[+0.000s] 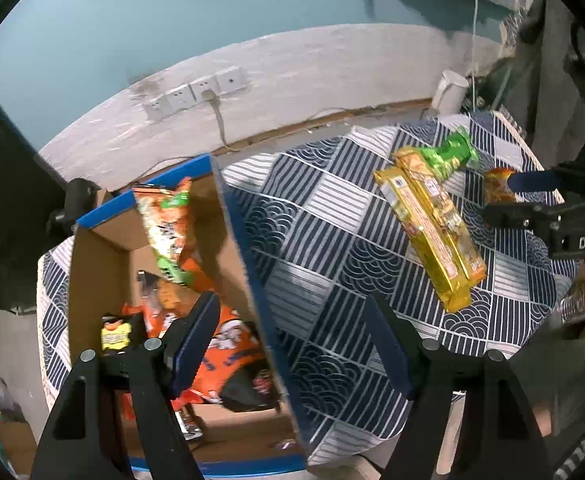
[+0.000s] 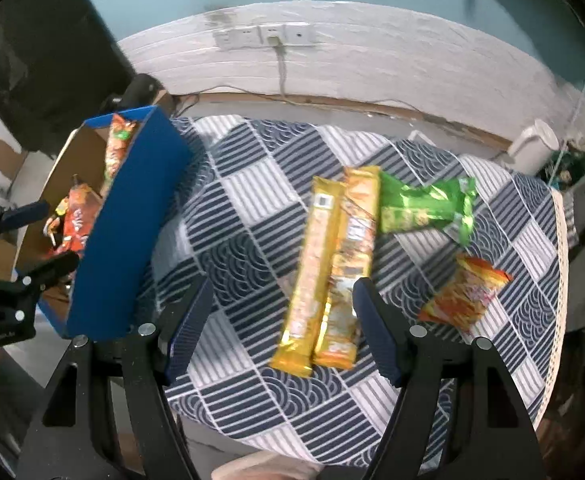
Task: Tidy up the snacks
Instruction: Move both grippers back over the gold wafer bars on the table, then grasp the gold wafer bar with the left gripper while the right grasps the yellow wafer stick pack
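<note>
Snacks lie on a table under a navy-and-white patterned cloth, against a white-and-teal wall with a row of sockets. Two long yellow packets sit side by side mid-cloth, a green packet touching their far end, and an orange packet near the right edge. At the left edge, a blue-sided cardboard box holds orange bags. Left gripper and right gripper both gape wide, empty.

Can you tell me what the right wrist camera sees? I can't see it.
The open right gripper hangs above two long yellow packets on a checked tablecloth. A green packet and orange packet lie nearby; a blue box holds snacks.
</note>
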